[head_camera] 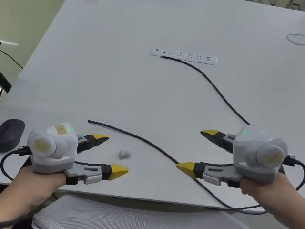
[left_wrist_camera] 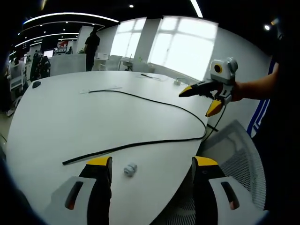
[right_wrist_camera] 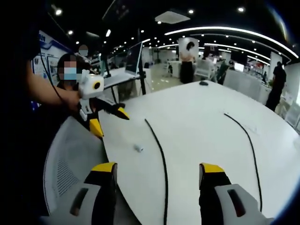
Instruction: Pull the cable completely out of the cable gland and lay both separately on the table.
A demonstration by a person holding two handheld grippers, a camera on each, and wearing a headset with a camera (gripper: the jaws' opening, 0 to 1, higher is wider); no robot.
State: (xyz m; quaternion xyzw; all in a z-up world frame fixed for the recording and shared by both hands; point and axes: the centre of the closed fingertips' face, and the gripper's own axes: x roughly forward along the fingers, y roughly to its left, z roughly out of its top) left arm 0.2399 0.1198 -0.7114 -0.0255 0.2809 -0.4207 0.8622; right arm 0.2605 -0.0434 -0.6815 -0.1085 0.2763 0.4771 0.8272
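Observation:
A small white cable gland [head_camera: 125, 153] lies on the white table [head_camera: 119, 81], near its front edge. Just behind it, a thin black cable [head_camera: 138, 137] lies apart from it and runs right, passing under my right gripper [head_camera: 189, 149]. My left gripper [head_camera: 116, 155] hovers open just left of the gland, with nothing between its jaws. The right gripper is open too and holds nothing. In the left gripper view the gland [left_wrist_camera: 130, 169] sits between the jaws, short of the cable [left_wrist_camera: 140, 145]. The right gripper view shows the gland [right_wrist_camera: 138, 149] left of the cable [right_wrist_camera: 161, 159].
A white power strip [head_camera: 183, 56] lies at the back, and its black cord [head_camera: 214, 88] runs toward the right gripper. A dark mouse [head_camera: 10, 132] sits at the left edge. A mesh chair [head_camera: 71, 212] stands below the table's front edge.

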